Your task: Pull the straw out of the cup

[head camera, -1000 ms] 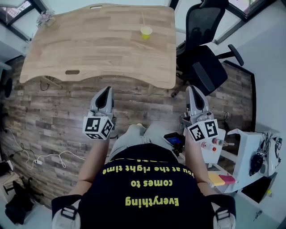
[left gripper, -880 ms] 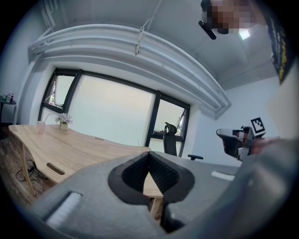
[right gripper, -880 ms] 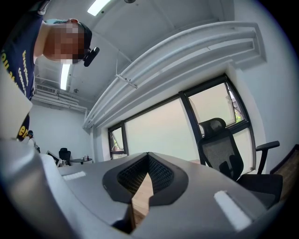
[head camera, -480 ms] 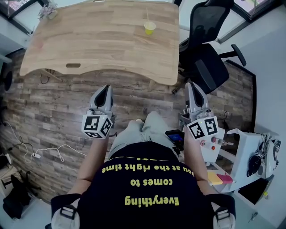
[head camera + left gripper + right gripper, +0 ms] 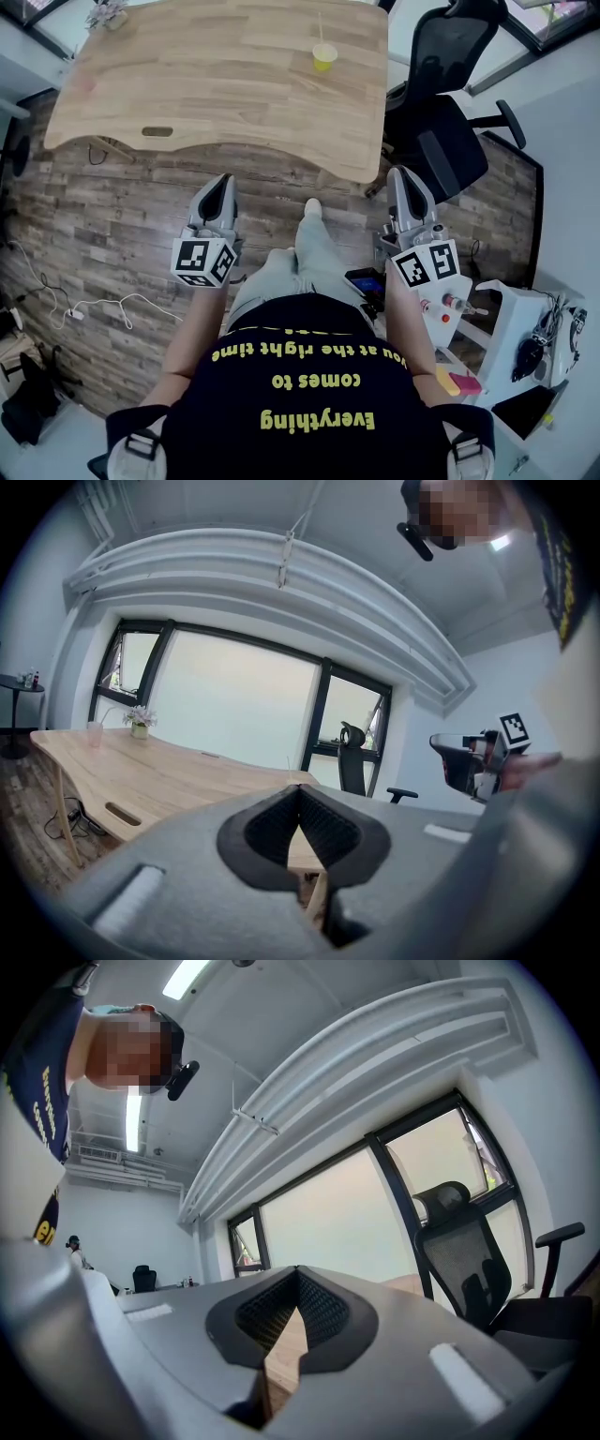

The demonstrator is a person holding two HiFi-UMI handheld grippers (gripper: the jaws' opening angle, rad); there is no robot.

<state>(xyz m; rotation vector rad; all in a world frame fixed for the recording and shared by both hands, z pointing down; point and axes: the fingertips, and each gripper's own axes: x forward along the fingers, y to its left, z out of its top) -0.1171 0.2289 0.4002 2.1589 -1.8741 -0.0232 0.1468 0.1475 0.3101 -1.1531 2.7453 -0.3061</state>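
A yellow cup (image 5: 324, 56) with a thin straw (image 5: 320, 28) upright in it stands near the far right of the wooden table (image 5: 206, 84). Both grippers hover over the wood floor on the near side of the table, well short of the cup. My left gripper (image 5: 223, 183) is shut and empty; in the left gripper view its pads (image 5: 300, 794) meet with the table (image 5: 141, 771) beyond. My right gripper (image 5: 397, 175) is also shut with nothing held, jaws together in the right gripper view (image 5: 298, 1274).
A black office chair (image 5: 441, 122) stands at the table's right end, close ahead of the right gripper. A small flower pot (image 5: 108, 14) sits on the table's far left corner. White equipment (image 5: 525, 328) is at the right, cables (image 5: 75, 314) on the floor at left.
The person has stepped forward, one foot now showing ahead between the grippers. Both grippers have edged toward the table, still shut. The cup and straw stand as before.
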